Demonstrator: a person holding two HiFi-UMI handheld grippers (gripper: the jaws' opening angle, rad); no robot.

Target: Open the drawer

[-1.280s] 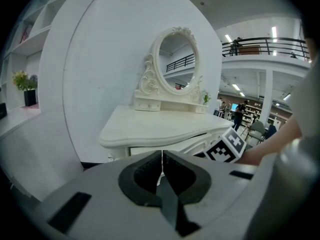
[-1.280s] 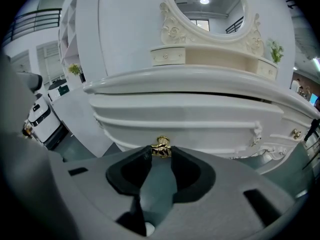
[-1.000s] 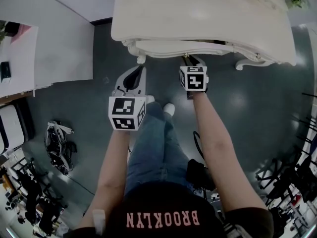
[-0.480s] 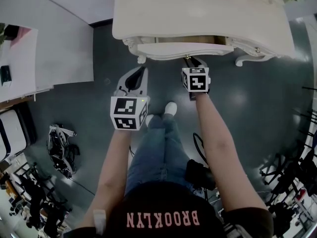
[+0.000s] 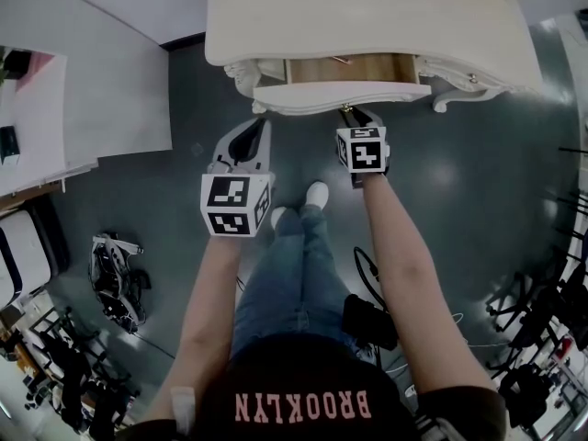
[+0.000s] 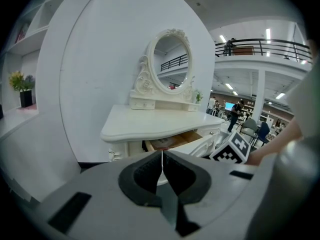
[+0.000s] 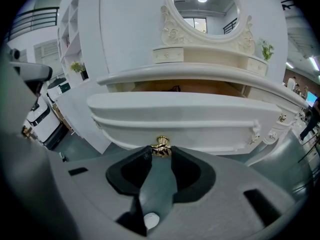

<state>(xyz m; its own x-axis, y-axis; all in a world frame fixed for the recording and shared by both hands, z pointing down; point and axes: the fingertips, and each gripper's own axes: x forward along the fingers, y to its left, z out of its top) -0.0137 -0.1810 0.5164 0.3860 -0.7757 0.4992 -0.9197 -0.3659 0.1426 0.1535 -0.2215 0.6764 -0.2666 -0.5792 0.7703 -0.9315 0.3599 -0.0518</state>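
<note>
The cream dressing table (image 5: 367, 16) stands ahead of me, and its drawer (image 5: 340, 95) is pulled partway out, showing a wooden inside (image 5: 349, 68). My right gripper (image 5: 353, 113) is shut on the drawer's small gold knob (image 7: 161, 147), which sits pinched between the jaw tips at the drawer front (image 7: 200, 121). My left gripper (image 5: 260, 129) hangs left of the drawer, below the table's left corner, with its jaws closed and nothing between them (image 6: 161, 160). In the left gripper view the open drawer (image 6: 172, 140) shows under the tabletop.
An oval mirror (image 7: 202, 1) rises on the tabletop, with small drawers (image 7: 170, 54) at its foot. A white wall panel and shelf unit (image 5: 83, 90) stand at left. My legs and shoes (image 5: 299, 205) are between the grippers. Chairs and gear (image 5: 115, 278) crowd the dark floor (image 5: 469, 182).
The drawer has slid out from under the tabletop toward me, drawn by my right gripper on its knob. The wooden inside now shows. My left gripper has barely moved.
</note>
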